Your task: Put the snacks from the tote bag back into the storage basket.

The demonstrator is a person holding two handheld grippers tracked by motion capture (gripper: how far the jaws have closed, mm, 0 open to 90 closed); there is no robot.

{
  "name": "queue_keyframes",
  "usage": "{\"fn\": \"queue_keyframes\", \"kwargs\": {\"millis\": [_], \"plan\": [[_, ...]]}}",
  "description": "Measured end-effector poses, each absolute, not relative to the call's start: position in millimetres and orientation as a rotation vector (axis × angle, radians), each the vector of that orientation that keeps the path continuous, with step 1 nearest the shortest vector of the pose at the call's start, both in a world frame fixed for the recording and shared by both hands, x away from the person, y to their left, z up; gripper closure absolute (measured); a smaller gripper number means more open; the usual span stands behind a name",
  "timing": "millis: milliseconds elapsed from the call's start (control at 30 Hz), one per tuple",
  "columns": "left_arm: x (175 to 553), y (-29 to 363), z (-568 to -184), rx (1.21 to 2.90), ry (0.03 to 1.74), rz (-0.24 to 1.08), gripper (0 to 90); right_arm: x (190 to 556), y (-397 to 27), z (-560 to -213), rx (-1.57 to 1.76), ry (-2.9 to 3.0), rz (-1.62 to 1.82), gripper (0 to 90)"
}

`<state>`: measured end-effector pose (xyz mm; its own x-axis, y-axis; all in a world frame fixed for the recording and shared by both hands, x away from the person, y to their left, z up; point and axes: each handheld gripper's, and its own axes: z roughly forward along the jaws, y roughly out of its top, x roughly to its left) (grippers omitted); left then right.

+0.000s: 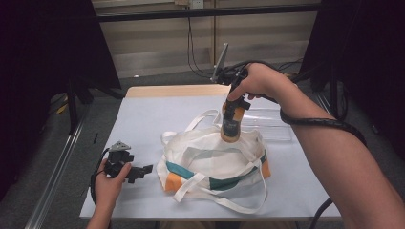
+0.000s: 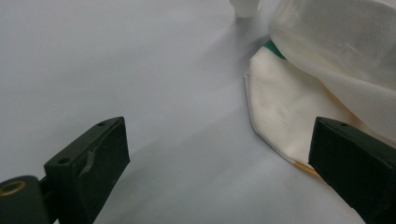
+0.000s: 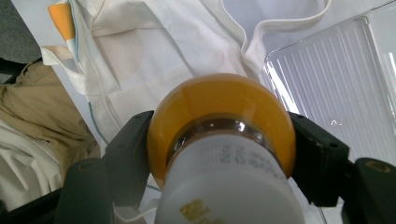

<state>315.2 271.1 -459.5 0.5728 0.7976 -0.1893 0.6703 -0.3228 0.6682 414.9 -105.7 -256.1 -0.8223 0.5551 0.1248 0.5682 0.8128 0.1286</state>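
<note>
Your right hand-held gripper (image 1: 231, 125) is clamping a bottle of orange liquid (image 3: 219, 140), its jaws pressing on both sides of the body, and you are holding that bottle upright over the mouth of the cream tote bag (image 1: 215, 162), its base at or just inside the opening; whether it is touching the fabric is hard to tell. So the pick-up is looking finished and the lowering into the bag is looking about half done, with the release yet to come. Your left hand-held gripper (image 2: 219, 163) is resting on the counter (image 1: 143, 124) just beside the bag's near corner, jaws standing apart with nothing between them. A clear plastic tray (image 1: 272, 125) is lying beyond the bag.
</note>
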Motion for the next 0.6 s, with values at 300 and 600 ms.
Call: {"fn": "queue_keyframes", "kwargs": {"millis": [300, 600], "plan": [[315.8, 270.7, -460.0, 2.082, 1.167, 0.225, 4.8, 420.6, -108.2, -255.9, -0.917, -2.908, -0.257, 30.4], [316.7, 271.3, -459.4, 2.115, 1.144, 0.227, 4.9, 425.4, -112.5, -252.2, -0.94, -2.906, -0.263, 30.4]]}}
